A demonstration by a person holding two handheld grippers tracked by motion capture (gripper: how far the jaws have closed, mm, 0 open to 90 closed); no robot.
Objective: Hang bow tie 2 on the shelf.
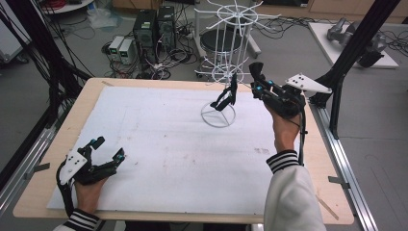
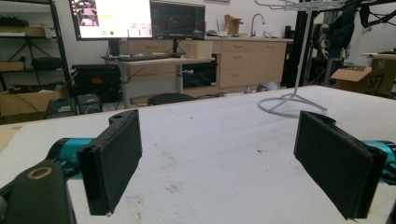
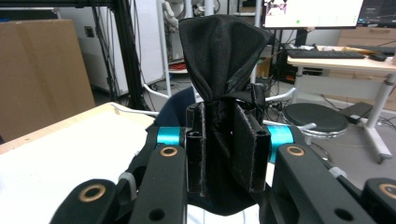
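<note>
A black piece of cloth (image 3: 224,51) stands bunched up out of my right gripper (image 3: 224,144), whose jaws are shut on its lower part. In the high view that gripper (image 1: 256,81) is raised over the far right of the white board, just right of a white wire rack (image 1: 231,43). Another black cloth (image 1: 226,98) hangs low on the rack, above its ring base (image 1: 218,114). My left gripper (image 1: 109,148) rests at the near left of the board. Its jaws stand wide open with nothing between them (image 2: 219,158), pointing across the board toward the rack's base (image 2: 289,103).
The white board (image 1: 159,144) lies on a wooden table (image 1: 41,183). A black frame post (image 1: 337,96) rises just beyond the table's right edge, close to my right hand. Computers and cables (image 1: 154,33) crowd the floor behind the table, and a stool (image 1: 219,43) stands behind the rack.
</note>
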